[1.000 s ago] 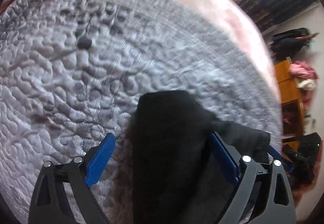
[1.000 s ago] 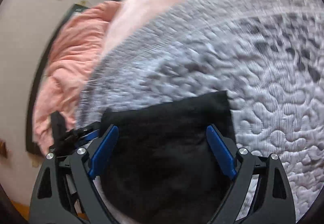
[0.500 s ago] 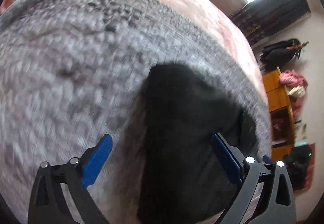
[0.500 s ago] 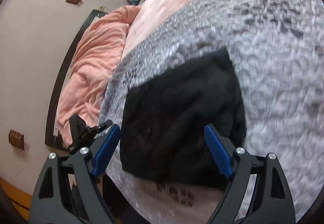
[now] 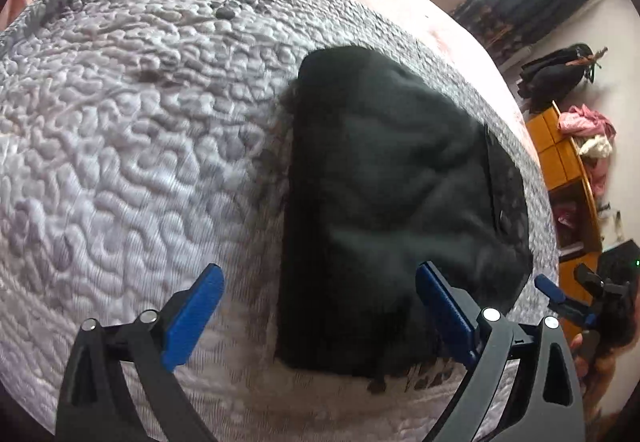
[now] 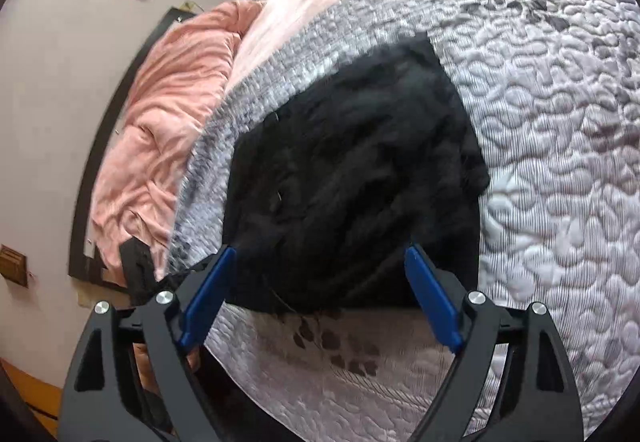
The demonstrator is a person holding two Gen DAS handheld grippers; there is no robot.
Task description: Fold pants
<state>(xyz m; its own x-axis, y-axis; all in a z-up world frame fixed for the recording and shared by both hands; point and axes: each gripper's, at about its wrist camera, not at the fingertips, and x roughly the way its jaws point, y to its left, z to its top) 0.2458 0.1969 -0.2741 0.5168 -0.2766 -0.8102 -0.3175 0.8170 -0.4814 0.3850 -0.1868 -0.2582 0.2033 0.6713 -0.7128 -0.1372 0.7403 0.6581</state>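
Pants, black and folded into a compact block, lie flat on the grey quilted bedspread near the bed's close edge, and nobody has hold of them. Seen along the left gripper, the bundle sits ahead of it and toward its right finger, whose blue pad shows in front of the dark cloth; the other pad hangs over bare quilt, and the jaws stand wide apart with nothing pinched between them. Seen along the right gripper, the pants lie straight ahead, spanning the gap between the spread blue fingers, with the bundle's near edge showing between the fingertips; whether either tip actually touches the cloth I cannot tell, but these jaws too are wide open and gripping nothing. Just short of the bundle's near edge, toward both grippers, a patch of dark paw-like marks shows on the bedspread. Beyond the quilt, to the right gripper's left, a rumpled pink blanket runs along the bed by the wall. Off past the left gripper's right side, the right gripper's blue tip pokes into sight, with an orange wooden shelf behind it carrying a heap of pink clothes.
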